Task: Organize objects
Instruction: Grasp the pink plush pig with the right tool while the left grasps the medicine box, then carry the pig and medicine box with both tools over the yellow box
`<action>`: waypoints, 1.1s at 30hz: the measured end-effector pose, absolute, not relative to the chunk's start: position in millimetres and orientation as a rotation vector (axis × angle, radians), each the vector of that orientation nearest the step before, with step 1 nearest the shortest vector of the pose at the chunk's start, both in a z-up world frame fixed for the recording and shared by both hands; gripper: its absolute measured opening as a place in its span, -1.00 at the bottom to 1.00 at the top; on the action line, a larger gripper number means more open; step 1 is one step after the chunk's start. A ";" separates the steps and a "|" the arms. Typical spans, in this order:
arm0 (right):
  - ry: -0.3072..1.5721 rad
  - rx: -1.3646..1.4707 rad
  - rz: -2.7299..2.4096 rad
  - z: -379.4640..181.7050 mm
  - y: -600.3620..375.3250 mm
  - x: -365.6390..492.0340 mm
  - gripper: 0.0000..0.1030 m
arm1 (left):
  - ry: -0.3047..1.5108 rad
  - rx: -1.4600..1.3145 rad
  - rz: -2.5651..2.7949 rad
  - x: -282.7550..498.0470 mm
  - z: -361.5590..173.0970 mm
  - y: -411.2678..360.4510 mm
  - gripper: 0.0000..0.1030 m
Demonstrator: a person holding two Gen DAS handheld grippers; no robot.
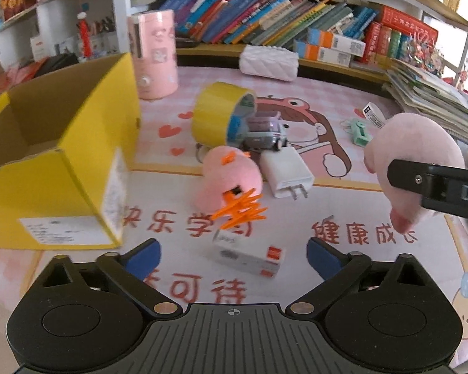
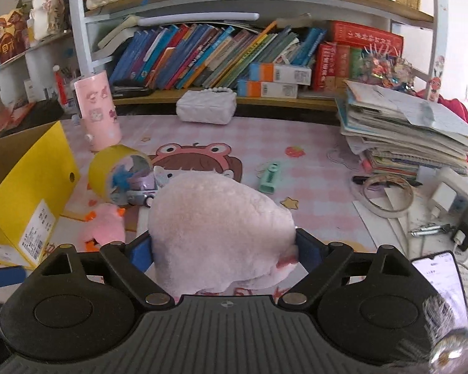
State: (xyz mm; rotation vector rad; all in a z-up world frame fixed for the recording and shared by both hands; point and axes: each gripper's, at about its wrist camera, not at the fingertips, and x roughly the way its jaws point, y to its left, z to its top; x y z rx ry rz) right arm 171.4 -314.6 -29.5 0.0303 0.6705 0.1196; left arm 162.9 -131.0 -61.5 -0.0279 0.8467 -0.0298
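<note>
My left gripper (image 1: 234,251) is open over the pink desk mat, with a small white box (image 1: 249,258) lying on the mat between its blue pads and touched by neither. A small pink plush with orange feet (image 1: 227,171) lies just beyond it, beside a white charger (image 1: 284,171). An open yellow cardboard box (image 1: 46,187) stands at the left. My right gripper (image 2: 224,244) is shut on a large pale pink plush (image 2: 215,218), both pads pressing its sides. In the left wrist view that plush (image 1: 415,143) hangs at the right, above the mat.
A yellow tape roll (image 1: 215,112), a purple toy car (image 1: 265,131) and a green clip (image 2: 268,177) lie mid-mat. A pink cylinder (image 2: 98,112) and a white purse (image 2: 206,106) stand at the back. A book stack (image 2: 405,131), a tape ring (image 2: 387,196) and a phone (image 2: 440,277) crowd the right.
</note>
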 end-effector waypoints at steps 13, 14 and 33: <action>0.696 0.029 0.131 -33.8 -319.3 169.9 0.72 | 0.902 0.035 -0.079 180.9 -82.1 -138.7 0.03; 0.697 0.031 0.128 -33.7 -318.5 169.7 0.72 | 0.888 0.029 -0.076 179.1 -79.2 -136.4 0.03; 0.702 0.036 0.150 -19.1 -229.3 106.4 0.72 | 0.733 -0.034 -0.027 90.7 -27.2 -31.6 0.03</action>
